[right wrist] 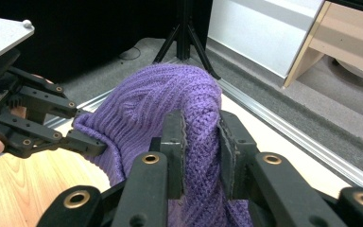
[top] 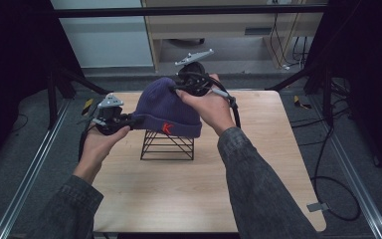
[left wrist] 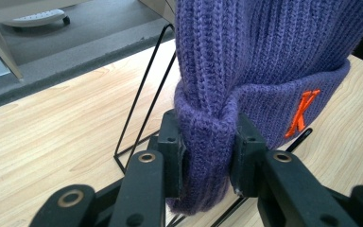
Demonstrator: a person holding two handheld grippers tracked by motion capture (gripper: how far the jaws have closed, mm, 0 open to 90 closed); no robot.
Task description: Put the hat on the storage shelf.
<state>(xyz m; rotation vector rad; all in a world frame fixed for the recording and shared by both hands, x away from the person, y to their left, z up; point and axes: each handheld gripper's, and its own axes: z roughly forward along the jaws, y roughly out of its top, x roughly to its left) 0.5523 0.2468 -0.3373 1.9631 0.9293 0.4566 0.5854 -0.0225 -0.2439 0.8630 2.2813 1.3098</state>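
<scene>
1. Two tools clenched on one purple knit beanie (top: 165,107): left tool (top: 129,121) pinching the folded cuff, right tool (top: 175,89) pinching the crown.
2. Beanie stretched between both tools, draped over a black wire stand (top: 167,145) directly beneath them, on the wooden surface (top: 189,194).
3. Seen along the left tool (left wrist: 210,151): cuff bunched thick between both pads, orange letter K (left wrist: 301,112) just beyond the far-side pad, a wire of the stand running under the jaws.
4. Seen along the right tool (right wrist: 202,149): a ribbed fold squeezed between the pads, left tool ahead and off to one side, biting the cuff edge.
5. Handling, as a judgement: soft, light, stretchy, no shape of its own; likely to sag and slide off the wire unless seated evenly.
6. Best hold, as a judgement: doubled cuff, where the knit is thickest and least prone to slipping from the pads; single-layer crown more apt to pull out or stretch.
7. Risk: loose yarn loops snagging on a wire corner.
</scene>
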